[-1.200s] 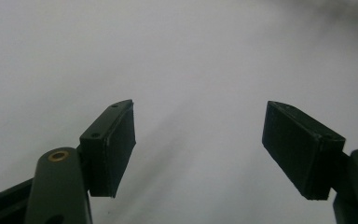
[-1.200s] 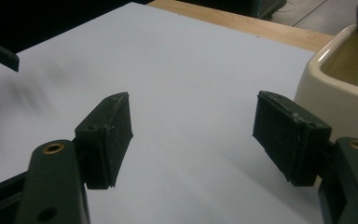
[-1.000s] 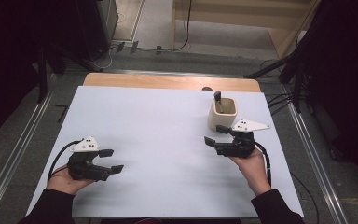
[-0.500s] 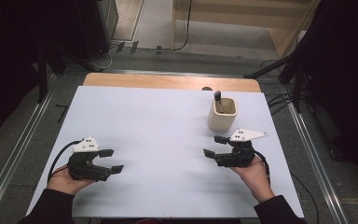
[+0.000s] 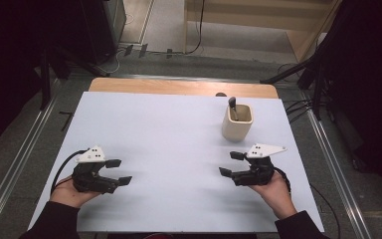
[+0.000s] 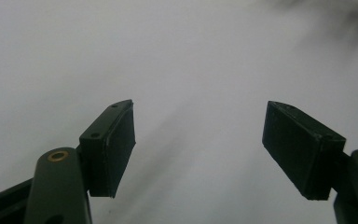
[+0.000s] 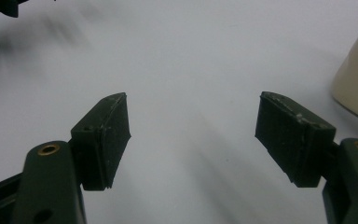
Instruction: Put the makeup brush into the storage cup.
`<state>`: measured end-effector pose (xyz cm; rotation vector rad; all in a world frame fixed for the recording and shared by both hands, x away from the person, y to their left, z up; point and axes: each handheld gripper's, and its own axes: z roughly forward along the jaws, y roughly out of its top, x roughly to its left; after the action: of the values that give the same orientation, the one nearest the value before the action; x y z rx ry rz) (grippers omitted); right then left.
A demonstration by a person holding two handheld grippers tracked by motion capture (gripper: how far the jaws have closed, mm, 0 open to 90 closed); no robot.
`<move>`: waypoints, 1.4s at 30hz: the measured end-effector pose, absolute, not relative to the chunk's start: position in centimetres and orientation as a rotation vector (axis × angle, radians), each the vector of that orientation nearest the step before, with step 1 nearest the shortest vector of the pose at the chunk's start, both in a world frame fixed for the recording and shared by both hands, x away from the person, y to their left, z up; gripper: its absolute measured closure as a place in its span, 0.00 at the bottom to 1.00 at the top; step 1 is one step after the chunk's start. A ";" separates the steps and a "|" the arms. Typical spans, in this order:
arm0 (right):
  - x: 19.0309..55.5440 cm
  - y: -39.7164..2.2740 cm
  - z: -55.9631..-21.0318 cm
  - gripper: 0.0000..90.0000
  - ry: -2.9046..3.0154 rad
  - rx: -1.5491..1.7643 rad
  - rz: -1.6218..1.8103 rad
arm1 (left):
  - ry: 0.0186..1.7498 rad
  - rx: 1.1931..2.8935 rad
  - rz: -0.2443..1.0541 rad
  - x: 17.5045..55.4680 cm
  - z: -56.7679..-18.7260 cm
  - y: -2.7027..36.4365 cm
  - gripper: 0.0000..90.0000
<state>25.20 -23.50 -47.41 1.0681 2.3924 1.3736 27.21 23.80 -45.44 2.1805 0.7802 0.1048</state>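
Plainly, the white table (image 5: 179, 129) lies broad and bare between my hands. A beige cup (image 5: 237, 123) near its far right edge already holds a dark tool (image 5: 232, 106) (upright). My right tongs (image 5: 232, 164) and left tongs (image 5: 117, 172) gape wide, empty.

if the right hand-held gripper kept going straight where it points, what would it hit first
Probably nothing soon: the right hand-held gripper points left across the bare white table, jaws open. The cup sits off to its side; farther on, maybe the left hand-held gripper.
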 end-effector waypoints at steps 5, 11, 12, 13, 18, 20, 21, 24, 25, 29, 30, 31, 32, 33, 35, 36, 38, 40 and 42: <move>24.8 -23.8 -47.5 0.30 2.402 1.078 1.352 | 0.776 2.183 0.105 27.2 -45.5 23.8 0.29; 24.3 -24.5 -47.5 0.30 2.398 1.082 1.344 | 0.774 2.184 0.106 27.2 -45.5 23.8 0.29; 24.2 -24.6 -47.5 0.29 2.393 1.088 1.347 | 0.774 2.183 0.105 27.2 -45.5 23.8 0.29; 24.0 -24.8 -47.4 0.29 2.391 1.093 1.349 | 0.775 2.183 0.106 27.2 -45.5 23.7 0.29; 23.5 -25.5 -47.5 0.29 2.376 1.083 1.366 | 0.763 2.182 0.105 27.1 -45.5 23.7 0.28; 23.4 -25.7 -47.5 0.28 2.376 1.084 1.370 | 0.760 2.180 0.104 27.1 -45.5 23.7 0.28; 23.3 -25.7 -47.5 0.28 2.375 1.085 1.370 | 0.760 2.179 0.103 27.1 -45.5 23.7 0.28; 23.1 -25.9 -47.5 0.28 2.374 1.087 1.367 | 0.754 2.179 0.102 27.1 -45.5 23.7 0.27; 23.1 -26.0 -47.5 0.28 2.374 1.078 1.371 | 0.753 2.178 0.106 27.1 -45.5 23.7 0.27; 23.0 -26.2 -47.4 0.28 2.355 1.074 1.399 | 0.743 2.178 0.108 27.1 -45.5 23.6 0.27; 22.9 -26.2 -47.3 0.28 2.351 1.074 1.397 | 0.739 2.176 0.108 27.1 -45.5 23.6 0.27; 23.0 -26.2 -47.4 0.28 2.352 1.071 1.399 | 0.739 2.175 0.109 27.1 -45.5 23.6 0.27; 23.0 -26.2 -47.4 0.28 2.354 1.076 1.398 | 0.737 2.176 0.108 27.1 -45.5 23.6 0.27; 23.0 -26.3 -47.4 0.28 2.353 1.076 1.394 | 0.736 2.174 0.107 27.1 -45.5 23.6 0.27; 23.1 -26.3 -47.4 0.28 2.352 1.069 1.399 | 0.734 2.175 0.106 27.1 -45.5 23.6 0.26; 23.1 -26.2 -47.4 0.28 2.352 1.068 1.400 | 0.732 2.175 0.106 27.1 -45.5 23.6 0.26; 23.1 -26.2 -47.4 0.28 2.355 1.065 1.400 | 0.732 2.175 0.109 27.1 -45.5 23.6 0.26; 23.1 -26.2 -47.4 0.28 2.353 1.066 1.398 | 0.730 2.177 0.112 27.1 -45.5 23.6 0.25; 23.1 -26.2 -47.4 0.28 2.354 1.067 1.401 | 0.729 2.179 0.114 27.1 -45.5 23.6 0.25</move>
<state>23.10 -26.18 -47.43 1.0665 2.3539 1.4013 27.08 23.56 -45.52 2.1789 0.7292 0.1140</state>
